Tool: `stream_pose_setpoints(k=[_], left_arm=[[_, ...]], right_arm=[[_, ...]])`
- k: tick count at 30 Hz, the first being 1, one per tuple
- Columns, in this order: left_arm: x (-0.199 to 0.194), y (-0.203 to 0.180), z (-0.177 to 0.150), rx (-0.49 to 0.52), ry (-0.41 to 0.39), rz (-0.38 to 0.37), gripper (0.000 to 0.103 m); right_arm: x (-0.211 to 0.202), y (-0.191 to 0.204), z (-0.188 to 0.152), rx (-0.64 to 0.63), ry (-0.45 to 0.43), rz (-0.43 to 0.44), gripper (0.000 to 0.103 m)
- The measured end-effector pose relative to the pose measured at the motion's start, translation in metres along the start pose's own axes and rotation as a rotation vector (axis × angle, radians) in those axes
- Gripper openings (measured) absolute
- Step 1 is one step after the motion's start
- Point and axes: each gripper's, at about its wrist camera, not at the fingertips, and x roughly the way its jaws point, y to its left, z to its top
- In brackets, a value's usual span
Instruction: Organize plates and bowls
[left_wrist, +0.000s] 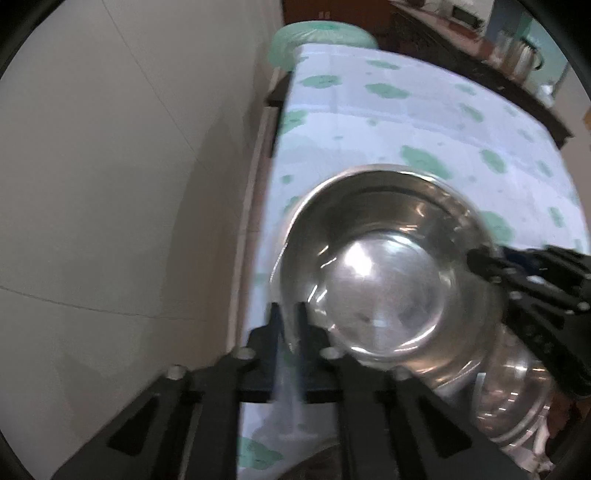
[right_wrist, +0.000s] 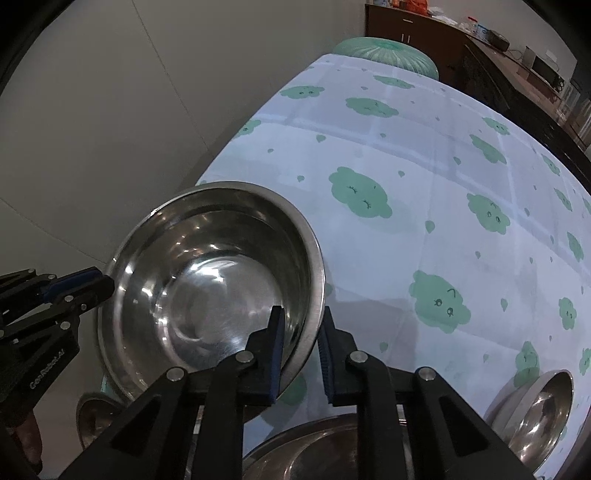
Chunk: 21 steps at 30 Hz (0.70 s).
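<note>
Pale cloth printed with green clouds is covering the worktop (right_wrist: 424, 155), and a steel bowl (right_wrist: 214, 273) is hanging tilted above it. The left gripper (left_wrist: 288, 317) and right gripper (right_wrist: 301, 332) are both clenching its rim on opposite sides. Thin, slick metal could be slipping from the fingers (right_wrist: 277, 343); uneven lifting would be tipping it onto the plate (right_wrist: 314, 450) below.
</note>
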Motion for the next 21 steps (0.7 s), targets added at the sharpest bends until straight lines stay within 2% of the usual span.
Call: stream_pose_setpoints(k=[2, 4, 7, 12, 16, 18, 21], left_arm=[[-0.007, -0.01, 0.001, 0.036, -0.023, 0.012, 0.002], [-0.01, -0.02, 0.002, 0.067, -0.026, 0.013, 0.002], [-0.009, -0.015, 0.002, 0.045, -0.022, 0.015, 0.002], [-0.004, 0.011, -0.001, -0.013, -0.026, 0.089, 0.009], [0.005, 0.028, -0.002, -0.057, 0.006, 0.091, 0.014], [0.01, 0.03, -0.003, -0.064, 0.022, 0.077, 0.026], [0.017, 0.03, -0.002, -0.079, 0.043, 0.076, 0.025]], right_arm=[[-0.004, 0.006, 0.0, -0.022, -0.008, 0.008, 0.013], [-0.005, 0.013, 0.001, -0.051, 0.002, -0.02, 0.012], [-0.004, 0.013, 0.003, -0.036, 0.011, -0.01, 0.012], [0.007, -0.001, -0.004, -0.01, 0.039, 0.002, 0.013], [0.009, -0.004, -0.003, -0.01, 0.036, 0.005, 0.014], [0.01, -0.003, -0.002, -0.017, 0.034, 0.003, 0.014], [0.011, -0.003, -0.001, -0.021, 0.038, 0.001, 0.014]])
